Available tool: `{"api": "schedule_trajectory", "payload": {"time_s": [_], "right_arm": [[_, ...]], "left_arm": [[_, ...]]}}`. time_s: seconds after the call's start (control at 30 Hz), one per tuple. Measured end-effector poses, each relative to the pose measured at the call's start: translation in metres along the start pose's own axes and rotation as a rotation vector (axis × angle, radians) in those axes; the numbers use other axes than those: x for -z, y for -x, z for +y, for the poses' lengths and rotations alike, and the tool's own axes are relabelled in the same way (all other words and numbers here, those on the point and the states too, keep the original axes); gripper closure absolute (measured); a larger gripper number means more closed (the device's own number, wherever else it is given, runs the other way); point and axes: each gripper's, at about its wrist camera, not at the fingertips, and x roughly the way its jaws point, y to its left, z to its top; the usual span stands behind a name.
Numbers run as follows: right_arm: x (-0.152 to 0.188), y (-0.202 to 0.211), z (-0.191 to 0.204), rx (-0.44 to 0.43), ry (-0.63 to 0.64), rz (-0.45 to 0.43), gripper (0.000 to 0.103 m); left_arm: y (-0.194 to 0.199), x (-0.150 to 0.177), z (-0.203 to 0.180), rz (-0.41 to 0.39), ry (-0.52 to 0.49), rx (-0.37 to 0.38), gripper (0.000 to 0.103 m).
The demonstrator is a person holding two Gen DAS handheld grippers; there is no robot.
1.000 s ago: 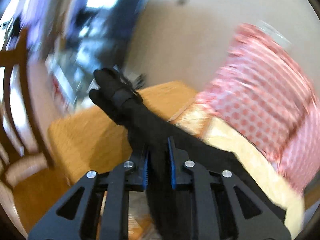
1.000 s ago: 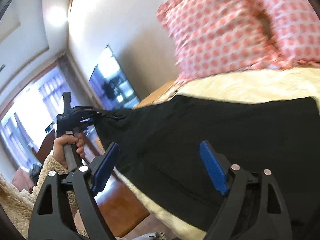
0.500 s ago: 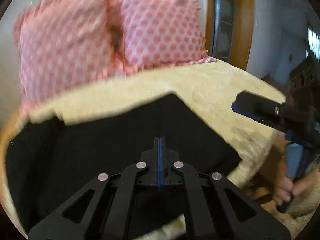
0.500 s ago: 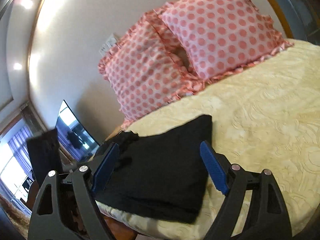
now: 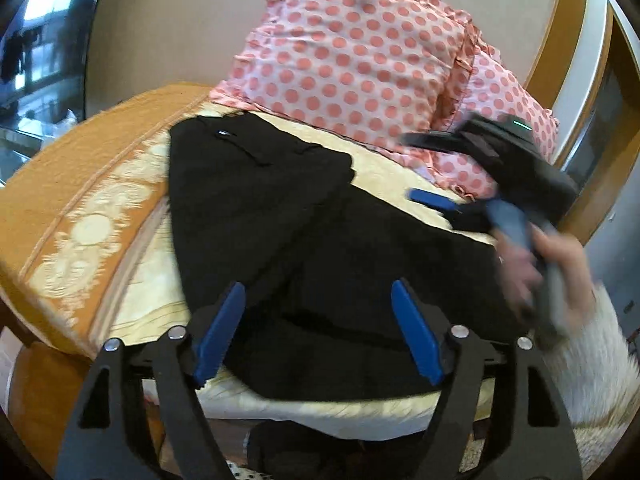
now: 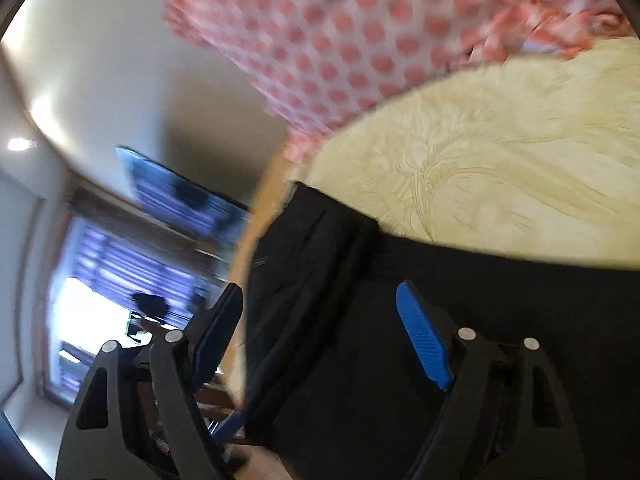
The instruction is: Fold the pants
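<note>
The black pants (image 5: 304, 240) lie on the bed (image 5: 132, 288), already doubled over on themselves, with one upper layer lying diagonally across the layer below. Judging by this compact shape, at least one fold is done; a final fold or some smoothing probably remains. The left gripper (image 5: 316, 332) hovers over the near edge with its jaws wide apart, holding nothing. The right gripper (image 6: 320, 340) is also spread wide and empty above the dark cloth. The fabric looks matte, soft and fairly thick, with a small button or rivet near its far corner. The bedspread (image 6: 500, 168) is pale yellow with an embossed swirling pattern. Behind it stand frilled pink polka-dot pillows (image 5: 344, 56).
</note>
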Motion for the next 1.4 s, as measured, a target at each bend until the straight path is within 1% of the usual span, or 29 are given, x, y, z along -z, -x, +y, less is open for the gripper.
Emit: {"api": "schedule_trajectory", "payload": {"time_s": [0.03,0.07,0.13,0.17,0.2,0.23,0.27,0.3,0.33,0.37,0.4,0.43,0.5,0.63,0.67,0.73,0.8,0.83,0.93,1.0,1.03,1.07,1.1,1.13,1.17,1.2,1.23,1.3,1.4], "right_arm": [[-0.007,-0.017,0.001,0.022,-0.018,0.027,0.026],[-0.01,-0.029,0.001,0.032,-0.036,0.034,0.03],[-0.015,-0.044,0.003,0.062,-0.034,0.05,0.03],[-0.016,-0.053,0.004,0.091,-0.031,0.055,0.033],[-0.017,-0.058,0.005,0.102,-0.032,0.061,0.038],[-0.017,-0.064,0.005,0.109,-0.032,0.07,0.04],[-0.017,-0.068,0.005,0.121,-0.033,0.065,0.044],[-0.016,-0.07,0.006,0.131,-0.02,0.049,0.053],[-0.015,-0.072,0.006,0.125,0.002,0.036,0.06],[-0.017,-0.072,0.007,0.113,0.012,0.023,0.071],[-0.017,-0.069,0.01,0.087,0.023,-0.003,0.076],[-0.02,-0.067,0.013,0.061,0.033,-0.02,0.078],[-0.023,-0.055,0.027,-0.012,0.066,-0.067,0.084],[-0.025,-0.025,0.061,-0.083,0.129,-0.137,0.087],[-0.023,-0.01,0.071,-0.096,0.158,-0.175,0.087],[-0.017,0.015,0.08,-0.109,0.196,-0.234,0.087],[0.002,0.059,0.082,-0.129,0.245,-0.325,0.087],[0.02,0.089,0.08,-0.133,0.281,-0.382,0.087],[0.072,0.154,0.062,-0.078,0.338,-0.514,0.087],[0.125,0.2,0.034,0.052,0.359,-0.627,0.087],[0.137,0.206,0.024,0.094,0.352,-0.648,0.087],[0.156,0.217,0.004,0.185,0.323,-0.668,0.087],[0.171,0.221,-0.017,0.271,0.273,-0.662,0.087],[0.179,0.221,-0.042,0.322,0.202,-0.629,0.087],[0.184,0.219,-0.06,0.337,0.141,-0.605,0.087],[0.191,0.218,-0.082,0.325,0.057,-0.581,0.087],[0.197,0.218,-0.094,0.31,0.013,-0.57,0.087],[0.205,0.224,-0.093,0.298,0.025,-0.58,0.087],[0.205,0.219,-0.075,0.302,0.109,-0.573,0.087]], "left_arm": [[0.005,0.001,0.003,-0.01,-0.005,-0.011,0.024],[0.005,0.0,0.006,-0.014,-0.008,-0.017,0.023],[0.011,0.002,0.014,-0.023,-0.009,-0.037,0.022],[0.012,0.002,0.021,-0.024,0.003,-0.048,0.022],[0.013,0.002,0.025,-0.022,0.013,-0.049,0.022],[0.012,0.002,0.031,-0.019,0.032,-0.049,0.022],[0.011,0.002,0.037,-0.015,0.053,-0.049,0.022],[0.009,0.002,0.043,-0.011,0.072,-0.049,0.022],[0.009,0.002,0.047,-0.007,0.084,-0.05,0.022],[0.008,0.001,0.05,-0.003,0.092,-0.052,0.022],[0.007,0.001,0.051,-0.001,0.096,-0.052,0.022],[0.007,0.002,0.052,0.0,0.098,-0.052,0.022],[0.007,0.003,0.053,-0.001,0.096,-0.055,0.022],[0.009,0.003,0.054,-0.005,0.106,-0.057,0.022],[0.01,0.003,0.054,-0.01,0.113,-0.054,0.022],[0.012,0.003,0.055,-0.018,0.118,-0.05,0.022],[0.015,0.004,0.055,-0.029,0.116,-0.048,0.022],[0.016,0.004,0.055,-0.035,0.115,-0.047,0.021],[0.018,0.005,0.055,-0.054,0.112,-0.041,0.02],[0.014,0.004,0.056,-0.056,0.116,-0.023,0.02],[0.011,0.003,0.055,-0.054,0.115,-0.015,0.02],[0.009,0.002,0.054,-0.051,0.113,-0.01,0.02],[0.006,0.002,0.051,-0.048,0.11,-0.003,0.02],[0.002,0.0,0.047,-0.044,0.102,0.012,0.02],[-0.001,0.0,0.043,-0.04,0.096,0.022,0.02],[-0.004,-0.001,0.039,-0.034,0.088,0.033,0.02],[-0.007,-0.003,0.034,-0.028,0.08,0.045,0.02],[-0.008,-0.004,0.021,-0.026,0.054,0.068,0.02],[-0.005,-0.004,0.004,-0.046,0.0,0.081,0.02]]}}
